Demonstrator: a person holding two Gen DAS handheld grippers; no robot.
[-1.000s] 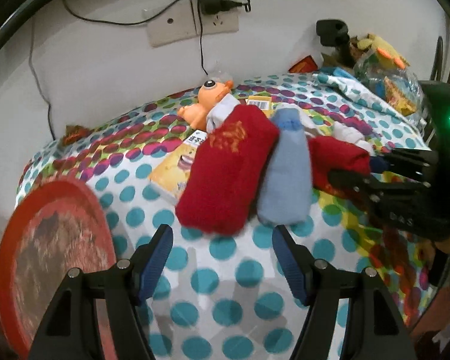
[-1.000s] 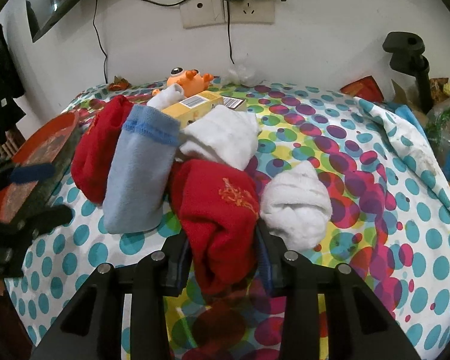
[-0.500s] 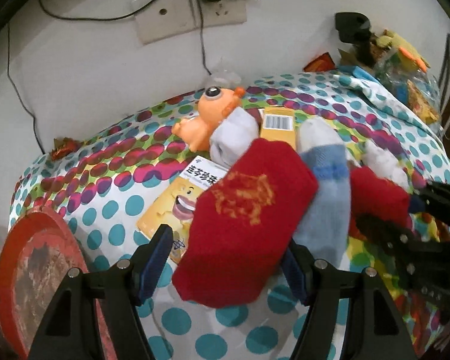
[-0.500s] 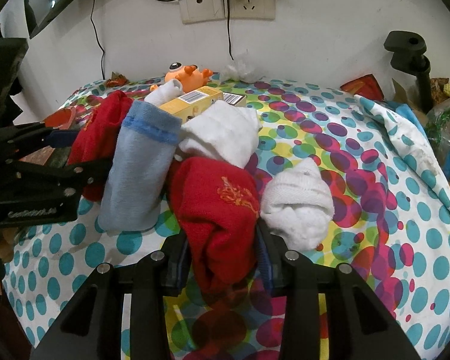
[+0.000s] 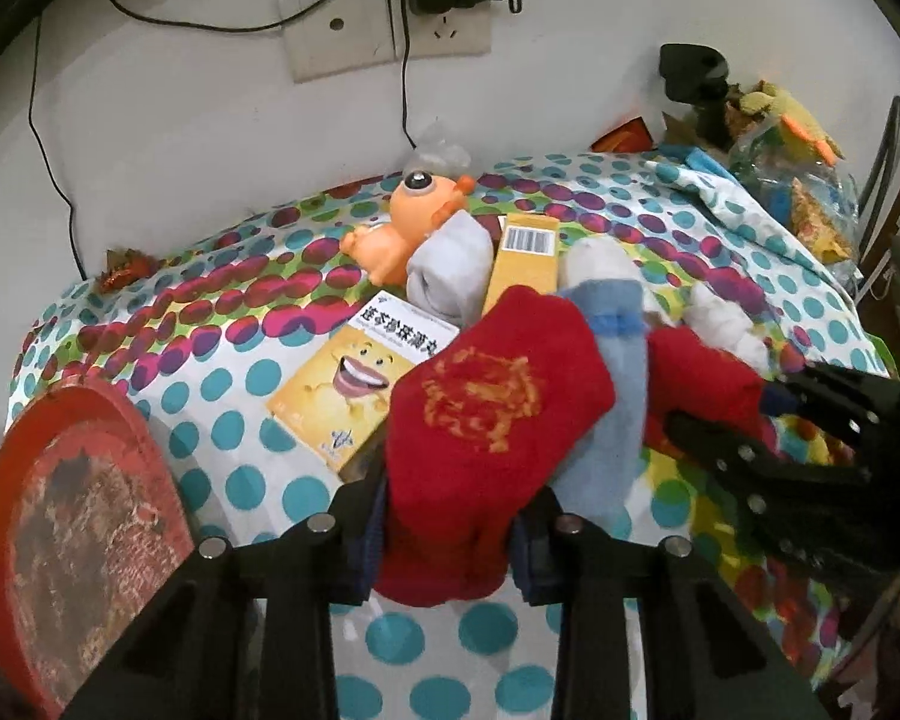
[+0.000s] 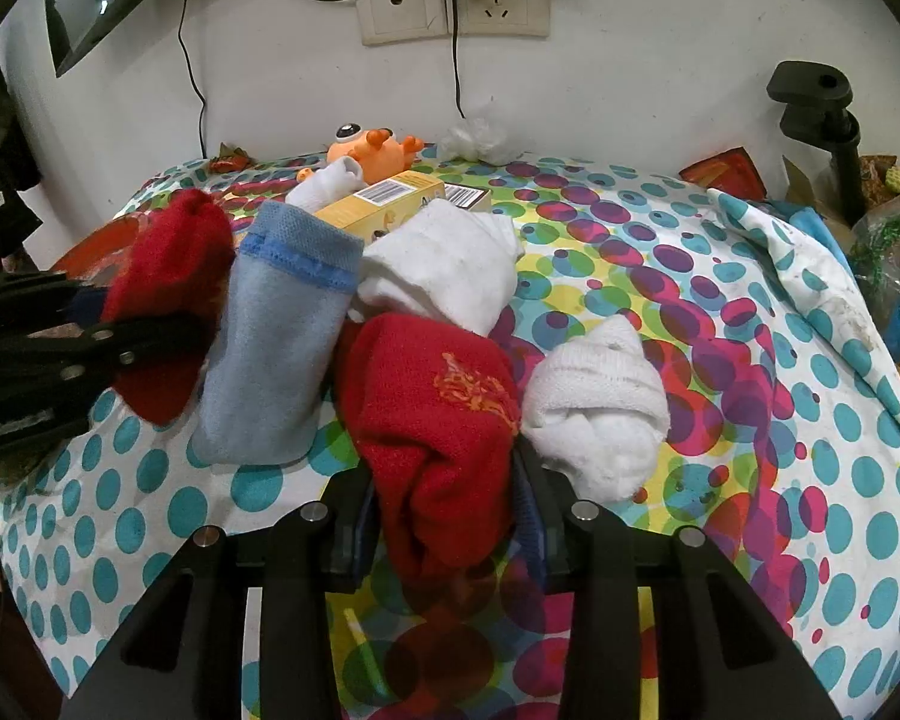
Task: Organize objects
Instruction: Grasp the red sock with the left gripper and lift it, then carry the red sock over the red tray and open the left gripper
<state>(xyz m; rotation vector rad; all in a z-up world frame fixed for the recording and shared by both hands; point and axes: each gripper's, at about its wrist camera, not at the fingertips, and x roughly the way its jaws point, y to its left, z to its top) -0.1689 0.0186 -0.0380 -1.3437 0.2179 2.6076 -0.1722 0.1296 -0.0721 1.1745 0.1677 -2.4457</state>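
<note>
Each gripper has its jaws clamped on a red sock: the left gripper [image 5: 444, 546] on one red sock [image 5: 492, 420], the right gripper [image 6: 444, 516] on the other red sock [image 6: 432, 414]. Both lie on the spotty bed [image 6: 750, 420] beside the blue sock [image 6: 270, 348]. Lifting could drag the blue sock along, because it touches them.

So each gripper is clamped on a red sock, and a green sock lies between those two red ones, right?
Not quite: the sock between them is light blue, not green, as the right wrist view shows. Each gripper, left and right, does clamp a red sock.

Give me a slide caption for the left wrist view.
Left gripper clamps a red sock beside a blue sock on the polka-dot cloth.
</note>
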